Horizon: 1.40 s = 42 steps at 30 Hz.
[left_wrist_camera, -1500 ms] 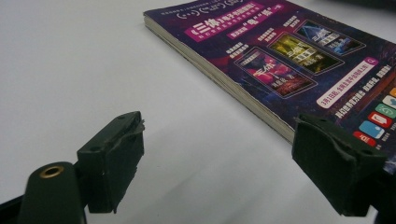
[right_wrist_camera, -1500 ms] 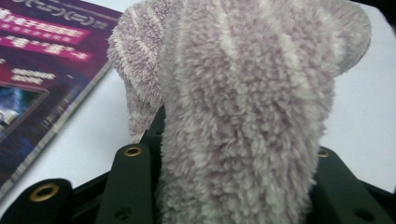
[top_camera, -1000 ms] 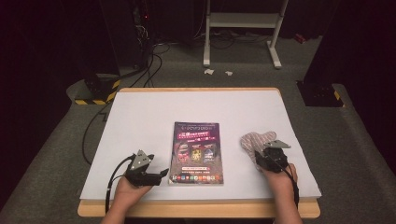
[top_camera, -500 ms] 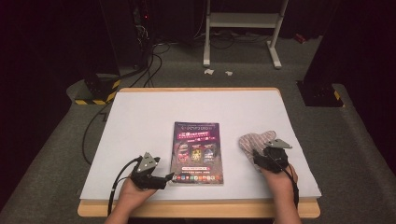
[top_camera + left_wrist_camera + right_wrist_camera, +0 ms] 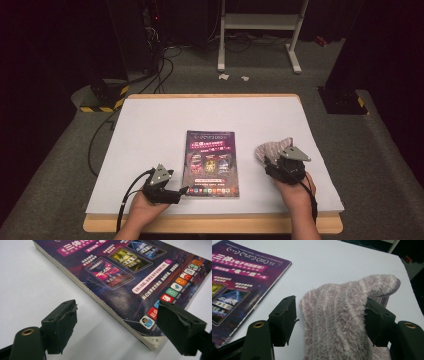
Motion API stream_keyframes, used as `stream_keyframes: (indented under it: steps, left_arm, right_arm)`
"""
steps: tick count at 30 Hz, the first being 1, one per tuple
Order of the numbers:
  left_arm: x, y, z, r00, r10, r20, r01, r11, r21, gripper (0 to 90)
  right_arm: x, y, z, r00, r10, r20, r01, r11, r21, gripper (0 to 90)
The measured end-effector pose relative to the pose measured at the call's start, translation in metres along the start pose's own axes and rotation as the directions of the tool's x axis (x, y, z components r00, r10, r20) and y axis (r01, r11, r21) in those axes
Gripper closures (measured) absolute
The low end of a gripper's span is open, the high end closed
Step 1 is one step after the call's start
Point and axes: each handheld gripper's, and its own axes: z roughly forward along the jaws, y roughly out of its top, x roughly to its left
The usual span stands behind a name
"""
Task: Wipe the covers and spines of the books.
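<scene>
Pinkish striped cloth [image 5: 337, 315]: fleecy, crumpled into a soft heap near the right edge of the white table [image 5: 150, 130], well right of the book. Looks light and limp, with no stiffness at all; likely to sag, stretch and trail wherever lifted. Not slippery, since the pile should catch on the pads. Not fragile. Best taken at a bunched fold or the thick top ridge, so that several layers come up together rather than one loose edge.

Around it, the right gripper [image 5: 329, 305]: jaws have just been opening and stand wide, with the cloth between them. Left pad clearly off the fabric; right pad against or under a draped fold, but not pinching. Nothing gripped.

Further left, the book [image 5: 120, 282]: thin, with a glossy purple cover, flat in the middle of the table. Probably light but floppy, smooth on top, hard to get under. Best approached at the near corner or along the thin edge, with one pad slipped beneath.

At that near left corner, the left gripper [image 5: 117, 306]: low, jaws spread wide, one over bare table and one at the corner. Holds nothing.
</scene>
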Motion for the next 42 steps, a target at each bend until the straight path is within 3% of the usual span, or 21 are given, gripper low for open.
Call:
stream_keyframes:
  steps: [6,11,15,19,30,34,36,42]
  left_arm:
    - [-0.002,0.0,0.001,0.9999,0.008,0.006,-0.008,0.9999,0.007,17.8]
    - [-0.002,0.0,0.002,1.0,0.006,0.004,-0.006,1.0,0.007,17.9]
    - [-0.002,0.0,0.006,0.9999,0.005,0.014,-0.005,0.9997,0.025,18.0]
    - [-0.003,0.0,0.005,0.9999,0.002,0.014,-0.003,0.9996,0.03,19.5]
    - [-0.007,0.002,0.009,0.9991,-0.01,0.042,0.008,0.9988,0.048,22.4]
    - [-0.009,0.003,0.011,0.996,-0.022,0.086,0.018,0.9987,0.048,22.1]
    - [-0.01,0.004,0.008,0.996,-0.022,0.087,0.019,0.9992,0.035,22.1]
    - [-0.013,0.005,0.011,0.9946,-0.025,0.101,0.019,0.9981,0.058,22.5]
  right_arm:
    - [0.006,0.004,-0.007,0.9999,-0.016,0.002,0.016,1.0,-0.017,32.5]
    - [0.011,0.011,-0.018,0.9998,-0.021,-0.007,0.02,0.998,-0.06,32.7]
    - [0.016,0.016,-0.027,0.9991,-0.028,-0.031,0.024,0.995,-0.097,33.3]
    - [0.023,0.016,-0.025,0.9961,-0.024,-0.084,0.016,0.995,-0.101,33.9]
    - [0.062,-0.002,0.01,0.9747,-0.041,-0.22,0.043,0.999,0.007,32.5]
    - [0.076,-0.008,0.019,0.9626,-0.022,-0.27,0.035,0.999,0.042,30.5]
    - [0.083,-0.012,0.024,0.9592,-0.021,-0.282,0.04,0.997,0.061,28.6]
    - [0.099,-0.021,0.037,0.9395,-0.001,-0.343,0.046,0.991,0.125,27.6]
